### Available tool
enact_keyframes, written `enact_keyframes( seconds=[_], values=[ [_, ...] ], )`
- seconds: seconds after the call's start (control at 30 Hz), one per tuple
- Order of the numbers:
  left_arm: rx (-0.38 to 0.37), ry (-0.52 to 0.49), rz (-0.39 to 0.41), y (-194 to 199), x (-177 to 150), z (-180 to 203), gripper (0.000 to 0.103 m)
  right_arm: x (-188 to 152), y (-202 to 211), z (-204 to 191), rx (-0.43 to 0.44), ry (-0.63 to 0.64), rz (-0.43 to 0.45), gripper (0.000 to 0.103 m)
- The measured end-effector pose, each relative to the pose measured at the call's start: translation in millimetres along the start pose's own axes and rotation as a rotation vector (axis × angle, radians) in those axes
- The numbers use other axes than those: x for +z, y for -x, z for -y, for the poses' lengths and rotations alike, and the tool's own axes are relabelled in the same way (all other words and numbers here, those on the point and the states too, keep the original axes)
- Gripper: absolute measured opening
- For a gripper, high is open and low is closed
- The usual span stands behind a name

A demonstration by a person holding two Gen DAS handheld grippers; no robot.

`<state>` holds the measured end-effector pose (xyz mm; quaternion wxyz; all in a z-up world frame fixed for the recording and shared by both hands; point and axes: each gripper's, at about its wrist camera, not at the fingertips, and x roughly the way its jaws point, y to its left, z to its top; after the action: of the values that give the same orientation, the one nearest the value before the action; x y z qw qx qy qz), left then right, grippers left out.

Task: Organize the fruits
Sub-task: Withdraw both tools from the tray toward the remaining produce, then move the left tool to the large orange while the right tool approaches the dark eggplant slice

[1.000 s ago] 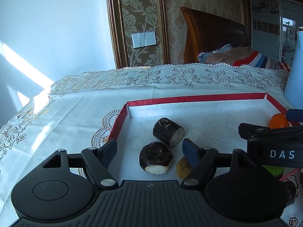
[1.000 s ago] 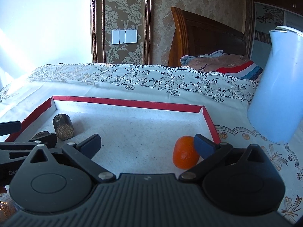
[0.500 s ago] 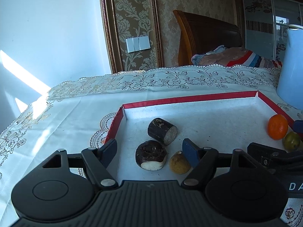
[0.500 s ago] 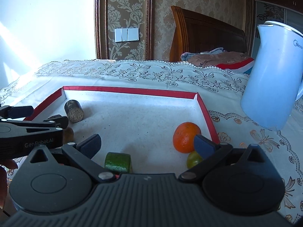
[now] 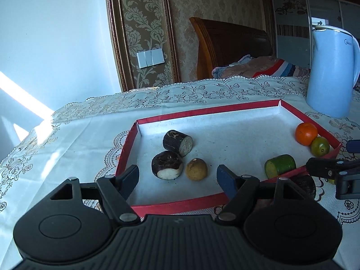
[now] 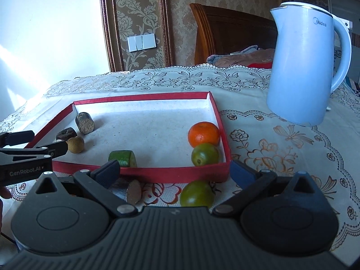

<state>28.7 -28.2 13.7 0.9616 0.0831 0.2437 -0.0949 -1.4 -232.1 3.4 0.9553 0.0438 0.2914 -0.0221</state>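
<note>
Nearest the lens in the left wrist view, the left gripper (image 5: pixel 177 176) stands with its blue-padded jaws spread and nothing between them, poised over the near rim of the red-edged tray (image 5: pixel 177 204). In the right wrist view, the right gripper (image 6: pixel 174 172) is likewise spread and empty; below it, on the embroidered tablecloth (image 6: pixel 281 148) outside the tray's near wall, lie a green tomato (image 6: pixel 196 194) at about 6 o'clock and a pale cut piece (image 6: pixel 134 191) at 7 o'clock, just beside a dark piece half hidden under the left finger. Inside the tray, along the near wall, sit a green cut cylinder (image 6: pixel 123 158) at 7 o'clock of the tray's centre and a second green fruit (image 6: pixel 205 154) in the near right corner at 5 o'clock, touching an orange tangerine (image 6: pixel 203 134) directly behind it. On the tray's left side, from near to far, are a tan round fruit (image 5: pixel 196 169), a dark halved piece (image 5: pixel 167 165) with its white cut face toward the lens, just beside it, and a dark cut cylinder (image 5: pixel 177 142) lying on its side at 10 o'clock. Beyond the tray, at 2 o'clock, a light blue electric kettle (image 6: pixel 301 67) stands upright on the cloth. Farther back are a folded striped blanket (image 5: pixel 265 68), a wooden headboard (image 5: pixel 229 45), and a white wall switch (image 5: pixel 150 58) at 11 o'clock.
</note>
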Motion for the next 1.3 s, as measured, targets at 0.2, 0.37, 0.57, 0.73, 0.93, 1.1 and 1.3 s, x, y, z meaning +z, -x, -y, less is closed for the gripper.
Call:
enact_keyframes(
  seconds=[0.2,0.37,0.57,0.73,0.93,1.1,1.3],
  values=[
    [-0.014,0.053,0.011,16.7,-10.1,-6.2,0.076,-5.7,4.0,0.4,0.015,0.005,-0.002,0.103],
    [-0.05,0.047,-0.002,25.1,-17.5,-2.9,0.076,-15.7,11.6,5.0,0.02,0.001,-0.005,0.103],
    [-0.069,0.04,-0.017,28.2,-23.8,-0.7,0.076,-24.5,18.9,11.2,0.014,-0.003,-0.009,0.103],
    [-0.085,0.04,-0.009,30.1,-25.9,-0.8,0.076,-25.1,21.5,19.0,0.0,-0.031,-0.001,0.103],
    [-0.165,0.028,0.017,37.0,-26.7,0.6,0.076,-26.2,19.5,18.8,-0.005,-0.034,-0.011,0.103],
    [-0.173,-0.033,0.052,42.7,-29.4,12.4,0.085,-26.4,21.2,17.7,-0.012,-0.028,0.0,0.103],
    [-0.162,-0.107,0.007,33.6,-32.4,28.1,0.085,-25.0,22.5,21.9,-0.036,-0.05,0.011,0.103]
  ],
)
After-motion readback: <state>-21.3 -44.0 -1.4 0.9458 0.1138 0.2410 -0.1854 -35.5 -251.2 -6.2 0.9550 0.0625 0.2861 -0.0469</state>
